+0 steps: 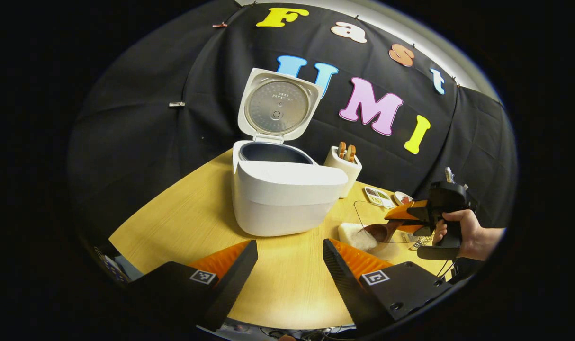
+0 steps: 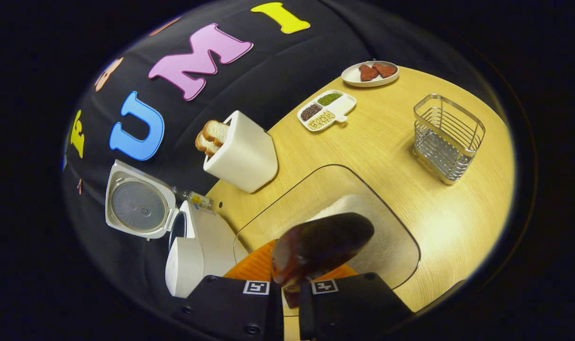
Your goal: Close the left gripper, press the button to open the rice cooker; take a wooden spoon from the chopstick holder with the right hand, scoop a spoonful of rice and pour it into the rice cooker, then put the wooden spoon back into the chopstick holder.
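The white rice cooker (image 1: 278, 194) stands with its lid (image 1: 278, 106) raised and the dark inner pot showing. My left gripper (image 1: 290, 258) hovers open in front of it, nothing between its fingers. To the right, a hand holds my right gripper (image 1: 403, 218), shut on the wooden spoon (image 1: 381, 231). The spoon's bowl dips into the clear container (image 1: 363, 213) over the white rice (image 1: 358, 239). In the right gripper view the spoon (image 2: 320, 246) is clamped in my right gripper (image 2: 291, 284), above the rice (image 2: 391, 237). The rice cooker (image 2: 197, 246) lies at the lower left. The wire chopstick holder (image 2: 448, 137) is empty.
A white toaster (image 2: 242, 151) with bread slices stands behind the rice container, next to the cooker. A divided dish (image 2: 325, 110) of beans and a small plate (image 2: 370, 73) with red-brown pieces sit near the wall. Bare wooden table (image 2: 387, 137) lies between the container and the chopstick holder.
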The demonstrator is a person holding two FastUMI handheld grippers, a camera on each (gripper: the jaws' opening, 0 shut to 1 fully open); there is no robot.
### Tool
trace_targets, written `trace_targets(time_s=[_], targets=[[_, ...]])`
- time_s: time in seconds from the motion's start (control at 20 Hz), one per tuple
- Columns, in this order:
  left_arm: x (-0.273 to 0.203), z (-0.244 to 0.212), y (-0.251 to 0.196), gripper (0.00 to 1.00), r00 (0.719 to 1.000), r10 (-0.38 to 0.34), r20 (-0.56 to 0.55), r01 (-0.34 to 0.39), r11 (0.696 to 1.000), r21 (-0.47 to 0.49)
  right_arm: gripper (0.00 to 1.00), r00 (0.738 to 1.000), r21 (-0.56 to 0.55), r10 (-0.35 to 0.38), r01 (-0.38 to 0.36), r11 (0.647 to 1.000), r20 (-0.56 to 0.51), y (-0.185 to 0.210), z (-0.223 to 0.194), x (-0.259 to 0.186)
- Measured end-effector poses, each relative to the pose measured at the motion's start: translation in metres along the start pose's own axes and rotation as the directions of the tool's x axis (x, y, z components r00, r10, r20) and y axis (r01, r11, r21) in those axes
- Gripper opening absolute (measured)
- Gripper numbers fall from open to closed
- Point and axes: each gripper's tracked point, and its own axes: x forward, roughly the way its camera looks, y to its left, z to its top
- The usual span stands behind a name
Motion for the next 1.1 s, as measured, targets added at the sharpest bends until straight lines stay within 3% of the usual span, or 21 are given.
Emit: trace_targets(time_s=[0.4, 0.7, 1.1], targets=[[-0.002, 0.003, -0.006, 0.96, 1.000, 0.003, 0.002, -0.003, 1.000, -0.004, 0.17, 0.999, 0.165, 0.019, -0.024, 0.986, 0.033, -0.008, 0.044, -0.023], [-0.008, 0.010, -0.007, 0.95, 1.000, 0.011, 0.014, -0.010, 1.000, -0.020, 0.17, 0.997, 0.264, 0.065, -0.072, 0.962, 0.035, 0.015, 0.067, -0.036], [-0.019, 0.027, 0.006, 0.96, 0.998, 0.031, 0.059, -0.030, 0.999, -0.023, 0.17, 0.980, 0.299, 0.191, -0.198, 0.933, 0.055, 0.106, 0.091, -0.048]])
